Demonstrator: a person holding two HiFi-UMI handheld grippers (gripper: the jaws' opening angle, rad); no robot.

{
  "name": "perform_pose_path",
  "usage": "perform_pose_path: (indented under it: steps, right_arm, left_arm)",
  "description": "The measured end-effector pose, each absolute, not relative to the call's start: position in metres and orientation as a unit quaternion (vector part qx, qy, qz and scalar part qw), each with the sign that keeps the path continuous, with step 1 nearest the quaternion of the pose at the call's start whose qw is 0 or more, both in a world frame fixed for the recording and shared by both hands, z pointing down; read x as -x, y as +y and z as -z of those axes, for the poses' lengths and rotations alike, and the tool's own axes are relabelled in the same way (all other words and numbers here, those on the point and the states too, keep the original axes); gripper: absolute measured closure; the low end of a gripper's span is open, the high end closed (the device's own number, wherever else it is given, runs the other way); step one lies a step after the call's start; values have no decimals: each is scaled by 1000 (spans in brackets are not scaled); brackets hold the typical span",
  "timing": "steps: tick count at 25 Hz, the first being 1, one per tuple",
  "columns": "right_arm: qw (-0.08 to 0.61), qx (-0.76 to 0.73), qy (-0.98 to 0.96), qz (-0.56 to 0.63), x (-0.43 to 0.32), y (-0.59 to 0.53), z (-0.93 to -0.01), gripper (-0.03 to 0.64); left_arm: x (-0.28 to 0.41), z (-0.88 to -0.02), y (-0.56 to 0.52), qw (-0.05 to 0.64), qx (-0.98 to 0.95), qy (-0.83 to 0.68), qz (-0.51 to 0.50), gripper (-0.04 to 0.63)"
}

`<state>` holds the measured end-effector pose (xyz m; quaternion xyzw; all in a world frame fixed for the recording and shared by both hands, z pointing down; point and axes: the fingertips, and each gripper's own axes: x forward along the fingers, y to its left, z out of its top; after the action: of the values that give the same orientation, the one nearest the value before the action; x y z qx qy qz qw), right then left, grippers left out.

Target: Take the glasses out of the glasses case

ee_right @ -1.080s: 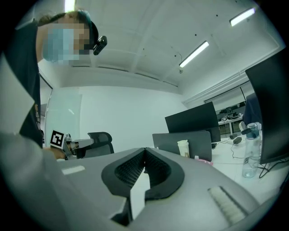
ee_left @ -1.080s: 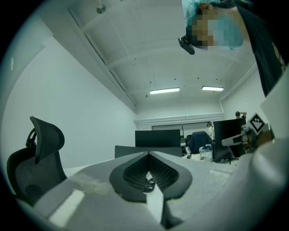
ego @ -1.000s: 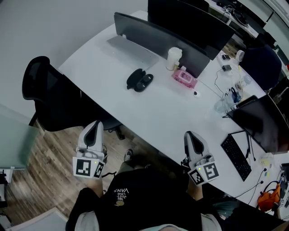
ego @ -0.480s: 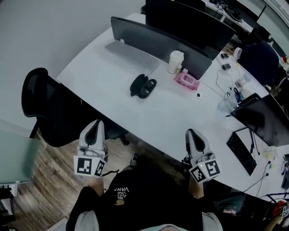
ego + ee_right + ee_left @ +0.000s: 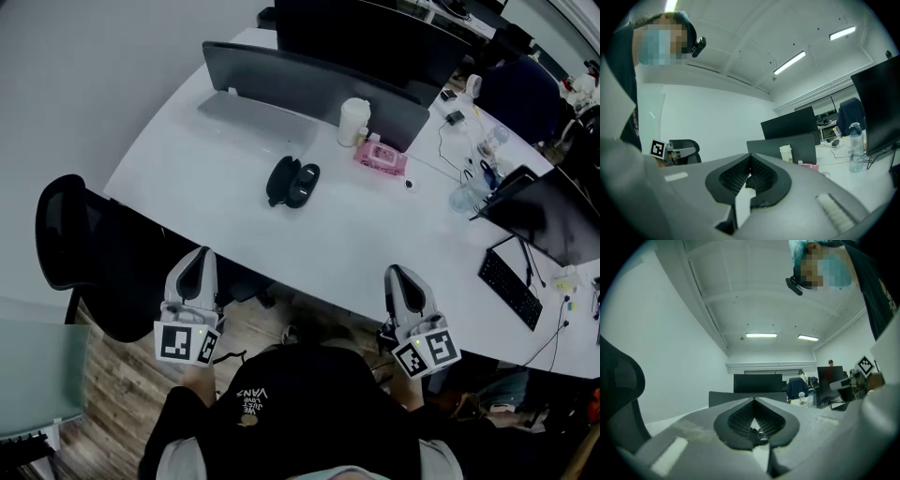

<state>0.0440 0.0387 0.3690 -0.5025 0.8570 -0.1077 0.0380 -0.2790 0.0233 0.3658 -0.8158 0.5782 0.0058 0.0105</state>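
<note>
A black glasses case [image 5: 292, 182] lies open on the white table [image 5: 206, 178], both halves showing dark; I cannot make out glasses in it. My left gripper [image 5: 197, 259] hangs close to the body, below the table's near edge and well short of the case. My right gripper [image 5: 398, 278] is held level with it on the other side. Both point up toward the table. In the left gripper view the left gripper [image 5: 754, 401] has its jaws meeting with nothing held. In the right gripper view the right gripper [image 5: 750, 157] looks the same.
A dark monitor [image 5: 309, 80] stands behind the case, with a white cup [image 5: 353, 122] and a pink wipes pack [image 5: 380, 157] to its right. A black office chair [image 5: 84, 253] sits left of me. A keyboard [image 5: 509, 289], a second monitor [image 5: 553, 225] and a bottle [image 5: 464, 197] are at the right.
The head view has shifted, so the table and chair sit a little differently in the picture. Both grippers stay low by the body, still shut.
</note>
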Motion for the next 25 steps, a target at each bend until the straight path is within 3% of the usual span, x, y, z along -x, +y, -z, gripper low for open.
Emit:
perform_pose_path:
  steps: [25]
  right_arm:
    - [34,514,847,132,-101,-21,-387,615]
  left_arm:
    - [218,-401,-69,-3,828,560,21,594]
